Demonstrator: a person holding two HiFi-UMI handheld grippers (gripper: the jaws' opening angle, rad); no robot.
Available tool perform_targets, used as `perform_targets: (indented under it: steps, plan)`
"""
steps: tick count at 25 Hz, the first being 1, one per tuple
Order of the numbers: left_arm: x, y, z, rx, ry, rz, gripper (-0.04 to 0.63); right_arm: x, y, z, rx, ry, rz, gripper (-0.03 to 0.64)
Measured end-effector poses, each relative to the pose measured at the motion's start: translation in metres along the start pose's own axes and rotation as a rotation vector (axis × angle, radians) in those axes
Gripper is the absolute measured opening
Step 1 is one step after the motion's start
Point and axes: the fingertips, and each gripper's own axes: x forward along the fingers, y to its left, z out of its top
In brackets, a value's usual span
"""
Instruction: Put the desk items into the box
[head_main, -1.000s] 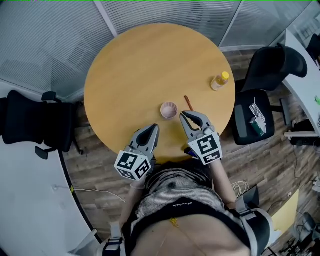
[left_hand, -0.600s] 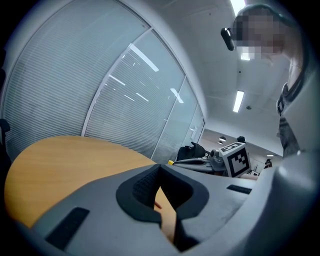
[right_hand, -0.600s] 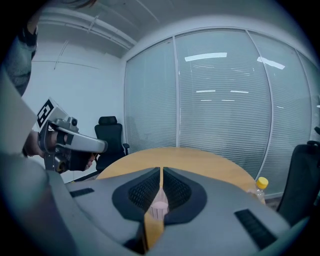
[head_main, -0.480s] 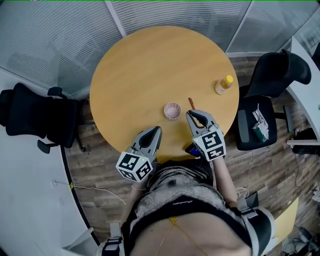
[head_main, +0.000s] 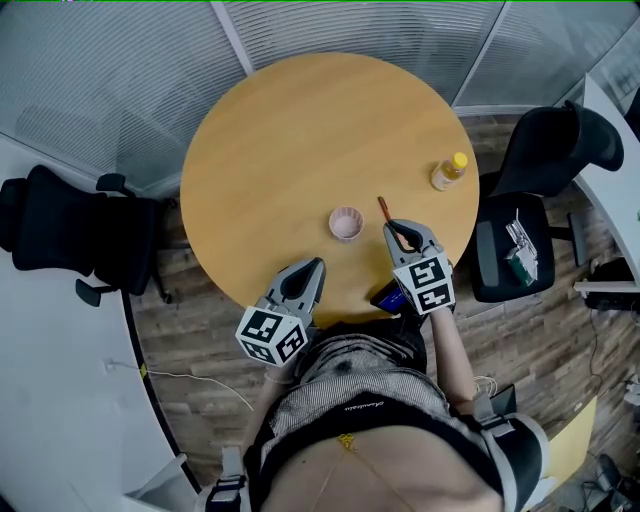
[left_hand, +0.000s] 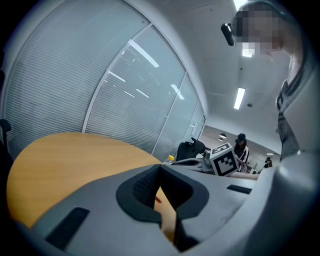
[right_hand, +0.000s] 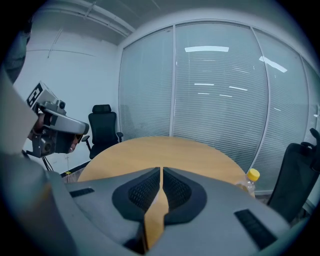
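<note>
On the round wooden table (head_main: 290, 130) stand a small pink cup (head_main: 346, 223) and, toward the right edge, a yellow-capped bottle (head_main: 447, 172) (right_hand: 249, 181). A thin brown stick (head_main: 383, 208) lies just right of the cup. My right gripper (head_main: 397, 227) (right_hand: 161, 170) hovers at the stick's near end, shut with nothing between its jaws. My left gripper (head_main: 313, 266) (left_hand: 160, 168) is at the table's near edge, below and left of the cup, also shut and empty. No box shows in any view.
A blue object (head_main: 388, 297) sits at the table's near edge under my right gripper. A black office chair (head_main: 545, 150) with items on its seat stands to the right, another black chair (head_main: 70, 235) to the left. Blinds-covered glass walls lie behind the table.
My right gripper has shifted slightly right and nearer the stick's end. The left gripper has barely moved. Both stay shut.
</note>
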Motion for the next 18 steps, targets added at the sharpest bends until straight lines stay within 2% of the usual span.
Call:
perform_targets:
  steps: [12,18]
  plan:
    - [0.001,0.01,-0.009,-0.036,0.031,0.02,0.018,0.015,-0.014,-0.034,-0.033,0.104,-0.041,0.032]
    - [0.003,0.01,-0.01,-0.059,0.019,0.022,0.018,0.024,-0.024,-0.045,-0.042,0.139,-0.049,0.032]
